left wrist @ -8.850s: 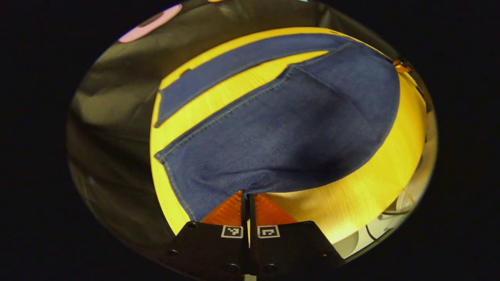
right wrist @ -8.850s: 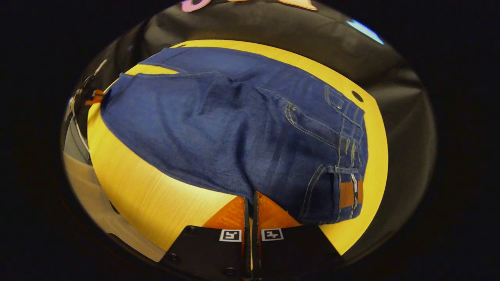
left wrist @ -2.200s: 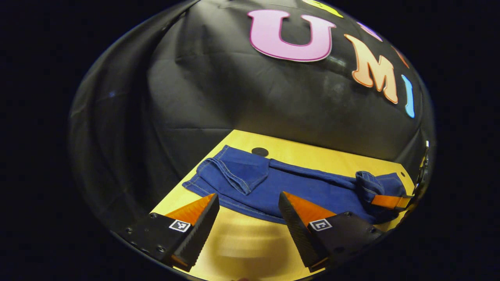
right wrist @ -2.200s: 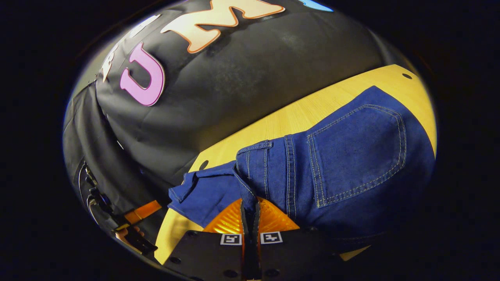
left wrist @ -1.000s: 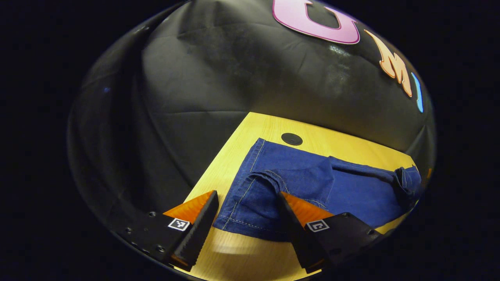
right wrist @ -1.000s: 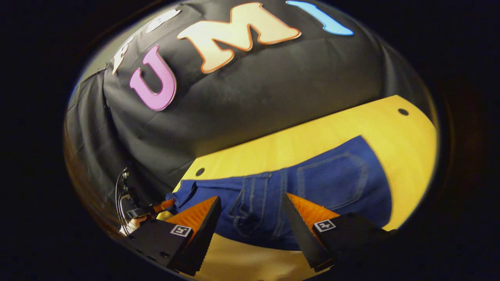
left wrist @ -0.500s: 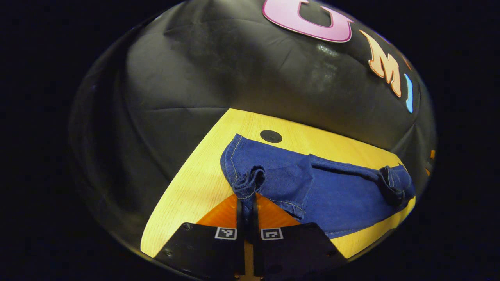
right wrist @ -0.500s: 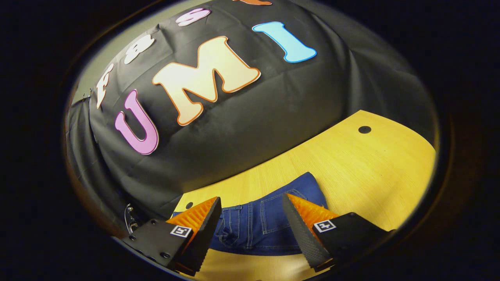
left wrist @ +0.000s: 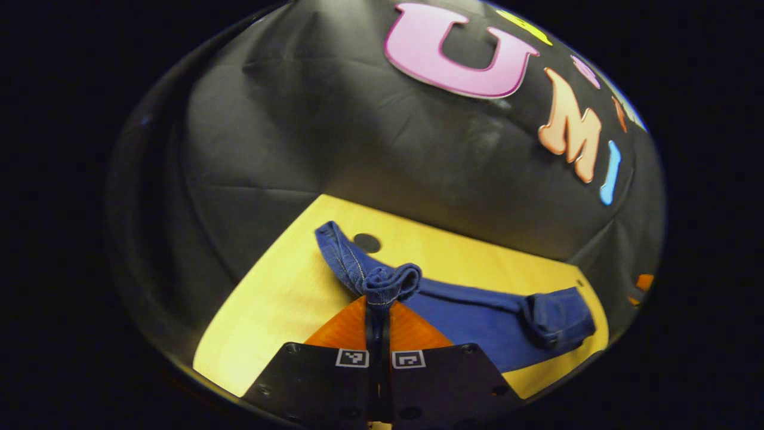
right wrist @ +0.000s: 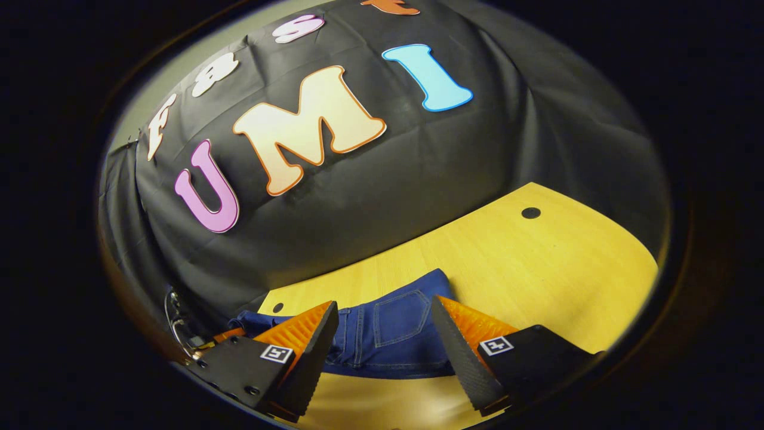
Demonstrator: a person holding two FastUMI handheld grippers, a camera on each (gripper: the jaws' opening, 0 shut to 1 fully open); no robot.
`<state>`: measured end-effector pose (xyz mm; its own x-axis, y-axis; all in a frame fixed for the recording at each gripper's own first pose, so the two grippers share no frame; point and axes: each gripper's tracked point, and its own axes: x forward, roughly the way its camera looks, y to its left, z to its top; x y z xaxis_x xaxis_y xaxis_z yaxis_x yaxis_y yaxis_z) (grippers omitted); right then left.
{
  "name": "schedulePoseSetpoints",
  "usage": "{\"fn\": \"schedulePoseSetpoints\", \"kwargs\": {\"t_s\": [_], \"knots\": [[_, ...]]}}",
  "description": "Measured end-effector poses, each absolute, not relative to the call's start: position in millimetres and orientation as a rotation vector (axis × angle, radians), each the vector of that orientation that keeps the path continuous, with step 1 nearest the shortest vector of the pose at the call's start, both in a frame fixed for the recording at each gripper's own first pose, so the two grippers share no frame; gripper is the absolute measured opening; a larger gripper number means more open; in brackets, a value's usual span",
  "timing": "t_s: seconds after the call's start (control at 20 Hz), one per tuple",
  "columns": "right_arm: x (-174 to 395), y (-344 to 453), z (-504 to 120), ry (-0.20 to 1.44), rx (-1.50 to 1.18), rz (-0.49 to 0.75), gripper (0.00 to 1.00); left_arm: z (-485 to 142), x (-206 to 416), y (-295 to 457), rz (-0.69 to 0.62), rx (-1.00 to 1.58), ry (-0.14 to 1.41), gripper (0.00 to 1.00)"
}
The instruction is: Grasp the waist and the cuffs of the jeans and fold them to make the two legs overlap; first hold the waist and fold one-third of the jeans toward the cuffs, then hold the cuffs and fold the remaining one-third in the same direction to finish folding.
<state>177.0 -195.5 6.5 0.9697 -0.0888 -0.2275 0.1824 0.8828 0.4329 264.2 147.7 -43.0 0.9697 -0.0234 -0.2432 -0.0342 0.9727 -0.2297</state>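
Observation:
Blue jeans (left wrist: 471, 313) lie folded along the yellow table (left wrist: 262, 310) in the left gripper view. My left gripper (left wrist: 378, 310) is shut on the bunched cuffs (left wrist: 388, 282), lifted a little off the table. At the far right of that view the waist end (left wrist: 555, 316) is folded back over the legs. In the right gripper view the jeans (right wrist: 388, 334), back pocket up, lie beyond my right gripper (right wrist: 385, 343), which is open with nothing between its fingers.
Black cloth walls close the table at the back and left. Dark round holes sit in the tabletop, one (left wrist: 366, 242) beside the cuffs and one (right wrist: 530, 212) at the far right. At the lower left of the right gripper view, part of the other gripper (right wrist: 203, 340) shows.
My left gripper closed on the cuffs half a second ago and now raises them. My right gripper, which let go of the waist about a second ago, has backed off a little more.

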Motion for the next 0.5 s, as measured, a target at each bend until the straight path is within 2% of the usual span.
{"fn": "schedulePoseSetpoints", "kwargs": {"t_s": [0.3,0.5], "knots": [[148.4,-239.4,21.0,0.194,0.478,-0.099,0.97,28.7,251.6,11.9,-0.119,-0.261,0.154,0.00],[132.3,-271.9,13.2,0.243,0.396,-0.063,0.97,53.3,250.1,-72.6,-0.166,-0.209,0.103,0.00]]}}
